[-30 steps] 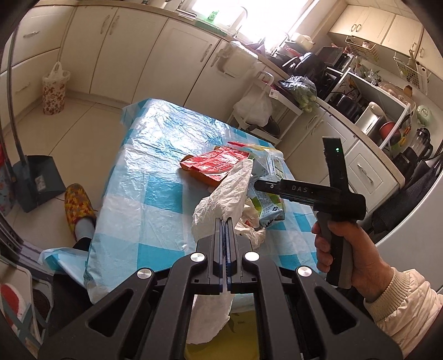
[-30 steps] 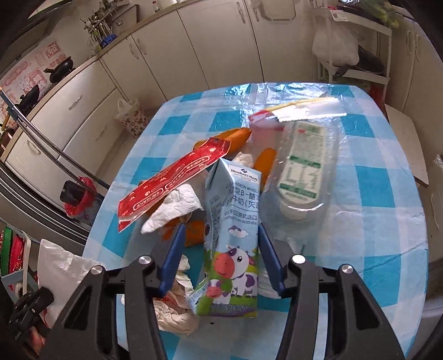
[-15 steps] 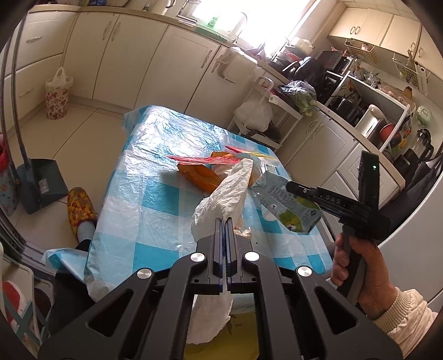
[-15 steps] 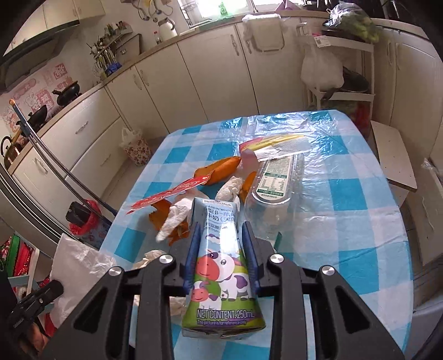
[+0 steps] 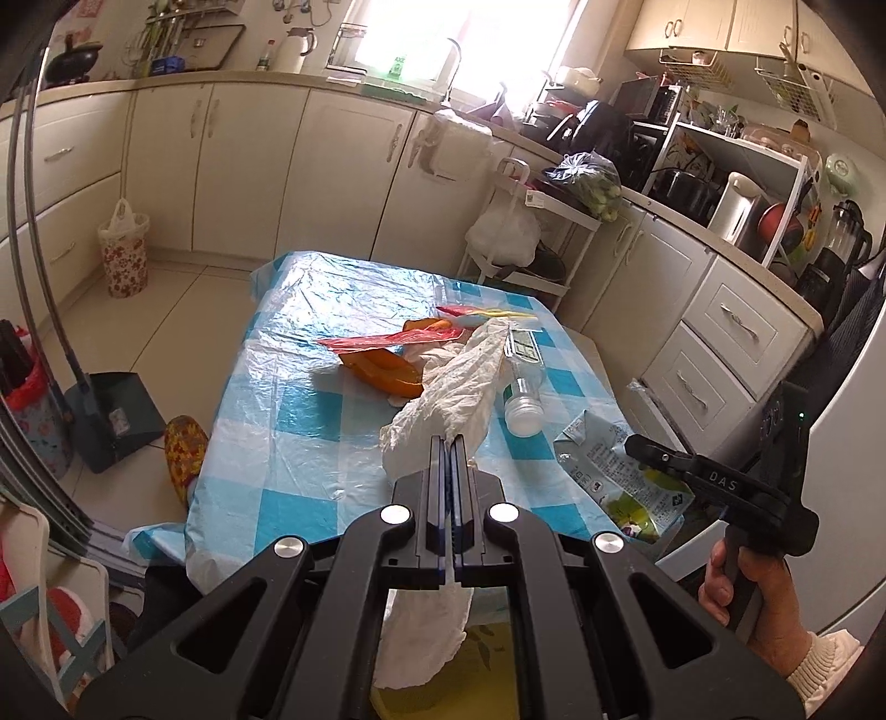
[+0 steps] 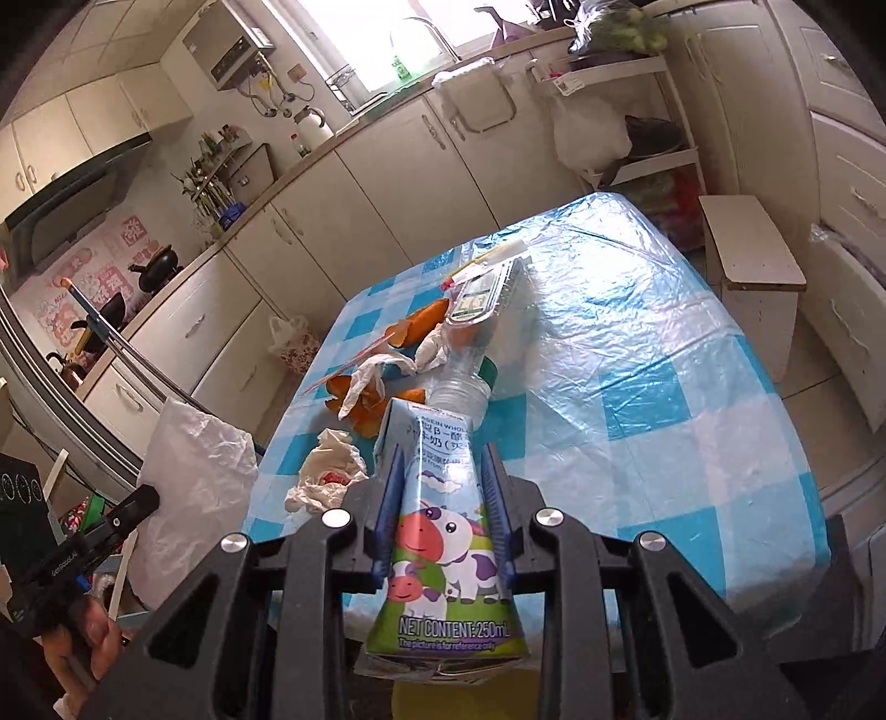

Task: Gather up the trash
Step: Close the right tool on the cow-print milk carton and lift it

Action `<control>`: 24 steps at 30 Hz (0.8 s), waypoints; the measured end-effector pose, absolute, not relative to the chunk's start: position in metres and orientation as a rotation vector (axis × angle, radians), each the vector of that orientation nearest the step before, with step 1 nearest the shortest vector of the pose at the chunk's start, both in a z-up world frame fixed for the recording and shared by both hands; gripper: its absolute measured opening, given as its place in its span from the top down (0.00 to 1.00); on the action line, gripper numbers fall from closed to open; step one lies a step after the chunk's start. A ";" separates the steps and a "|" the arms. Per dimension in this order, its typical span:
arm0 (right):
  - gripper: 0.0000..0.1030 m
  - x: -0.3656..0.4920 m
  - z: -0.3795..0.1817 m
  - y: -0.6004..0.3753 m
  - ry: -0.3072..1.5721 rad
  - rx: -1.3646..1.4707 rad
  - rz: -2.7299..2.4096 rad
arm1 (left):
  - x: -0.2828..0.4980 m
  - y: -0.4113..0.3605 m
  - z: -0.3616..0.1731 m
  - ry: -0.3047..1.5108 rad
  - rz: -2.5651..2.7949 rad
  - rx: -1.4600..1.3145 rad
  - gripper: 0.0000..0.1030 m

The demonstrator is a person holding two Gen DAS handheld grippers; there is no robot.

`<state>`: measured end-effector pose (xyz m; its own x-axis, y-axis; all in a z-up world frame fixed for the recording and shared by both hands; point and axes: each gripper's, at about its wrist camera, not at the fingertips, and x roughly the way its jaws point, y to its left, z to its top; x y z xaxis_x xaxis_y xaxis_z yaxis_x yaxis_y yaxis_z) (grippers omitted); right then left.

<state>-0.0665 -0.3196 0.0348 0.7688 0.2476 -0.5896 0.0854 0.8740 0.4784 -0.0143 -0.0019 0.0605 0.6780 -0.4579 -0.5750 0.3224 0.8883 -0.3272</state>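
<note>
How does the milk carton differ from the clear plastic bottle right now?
The milk carton is squeezed in the right gripper, lifted off the table; the clear plastic bottle lies on its side on the tablecloth. The carton is printed with cartoon cows, the bottle see-through. Both look like empty drink containers.

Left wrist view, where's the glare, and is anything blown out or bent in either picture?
Left wrist view: the window is blown out and the tablecloth glints; cabinets bow at the edges. Right wrist view: sheen on the tablecloth, its window overexposed, the milk carton sharp.

Cream cabinets (image 5: 343,166); bright window (image 5: 459,33); tiled floor (image 5: 183,310).
</note>
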 end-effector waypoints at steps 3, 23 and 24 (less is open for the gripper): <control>0.72 -0.067 0.031 -0.319 0.704 0.453 0.036 | -0.022 -0.008 0.066 0.692 -0.440 -0.190 0.98; 0.67 -0.070 0.004 -0.315 0.788 0.393 0.010 | -0.054 -0.022 0.084 0.646 -0.467 -0.126 0.98; 0.67 -0.074 0.008 -0.317 0.765 0.421 0.034 | -0.055 -0.023 0.085 0.643 -0.468 -0.124 0.98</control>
<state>-0.0744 -0.3173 0.0080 0.7251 0.1811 -0.6645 0.1208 0.9164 0.3815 -0.0554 -0.0225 0.0850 0.7008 -0.4567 -0.5480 0.3810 0.8891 -0.2538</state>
